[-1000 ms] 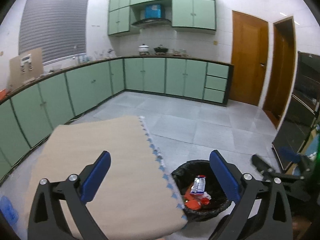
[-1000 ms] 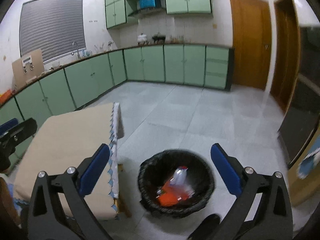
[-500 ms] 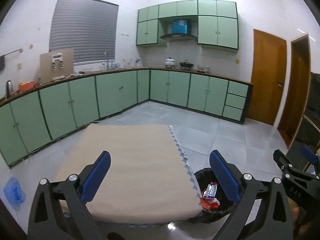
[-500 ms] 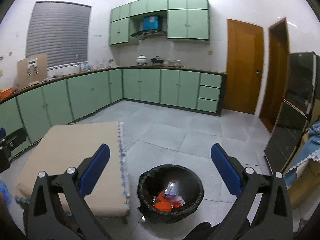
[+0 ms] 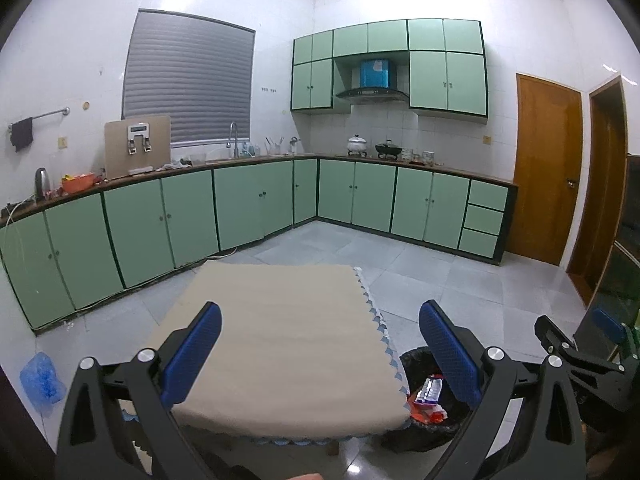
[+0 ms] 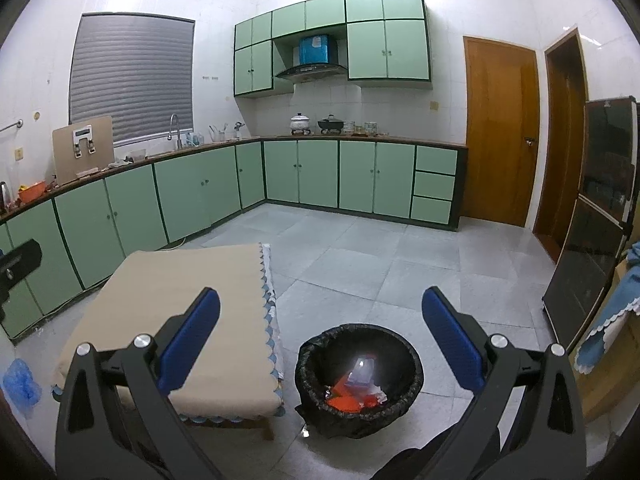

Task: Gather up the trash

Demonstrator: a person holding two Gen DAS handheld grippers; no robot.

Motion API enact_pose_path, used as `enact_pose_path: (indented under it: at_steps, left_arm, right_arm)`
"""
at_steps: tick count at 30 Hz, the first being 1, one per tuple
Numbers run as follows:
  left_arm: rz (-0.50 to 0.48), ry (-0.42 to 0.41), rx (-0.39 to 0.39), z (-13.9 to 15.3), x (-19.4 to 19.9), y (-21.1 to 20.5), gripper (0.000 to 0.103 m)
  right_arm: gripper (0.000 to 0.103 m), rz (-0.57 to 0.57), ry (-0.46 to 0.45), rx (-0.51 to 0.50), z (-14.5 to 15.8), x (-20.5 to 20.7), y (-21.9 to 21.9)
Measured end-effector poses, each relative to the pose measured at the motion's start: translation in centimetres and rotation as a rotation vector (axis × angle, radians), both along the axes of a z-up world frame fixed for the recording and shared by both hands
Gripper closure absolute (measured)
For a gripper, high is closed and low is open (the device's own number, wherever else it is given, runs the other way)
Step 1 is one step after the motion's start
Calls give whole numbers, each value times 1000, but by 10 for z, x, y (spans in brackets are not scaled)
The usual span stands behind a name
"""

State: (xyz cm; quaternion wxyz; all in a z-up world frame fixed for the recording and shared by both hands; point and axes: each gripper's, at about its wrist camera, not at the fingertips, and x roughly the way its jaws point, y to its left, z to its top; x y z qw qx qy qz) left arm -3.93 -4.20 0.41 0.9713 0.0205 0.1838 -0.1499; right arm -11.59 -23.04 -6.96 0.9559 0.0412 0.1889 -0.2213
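A black bin lined with a black bag (image 6: 359, 380) stands on the floor right of a low table. Orange and white wrappers (image 6: 352, 390) lie inside it; they also show in the left wrist view (image 5: 427, 396). My right gripper (image 6: 320, 340) is open and empty, held above and behind the bin. My left gripper (image 5: 320, 350) is open and empty, over the near part of the table. The right gripper's body shows at the right edge of the left wrist view (image 5: 580, 356).
The low table carries a beige cloth with blue scalloped trim (image 5: 288, 344), also in the right wrist view (image 6: 172, 320). Green cabinets (image 5: 248, 208) line the far walls. A blue bag (image 5: 40, 380) lies on the floor at left. Wooden doors (image 6: 500, 132) and a dark cabinet (image 6: 592, 248) stand right.
Both grippers have risen and pulled back, so the views tilt up; the table and bin look lower and farther. Both stay open and empty.
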Motion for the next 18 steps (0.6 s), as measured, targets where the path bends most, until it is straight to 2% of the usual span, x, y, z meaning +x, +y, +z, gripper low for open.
enact_pose_path:
  at_steps: [11, 18]
  left_arm:
    - [36, -8, 17, 1, -1, -5, 6]
    - [29, -20, 12, 0, 1, -5, 6]
  right_arm:
    - [5, -57, -61, -27, 10, -14, 0]
    - [5, -48, -27, -19, 1, -5, 0]
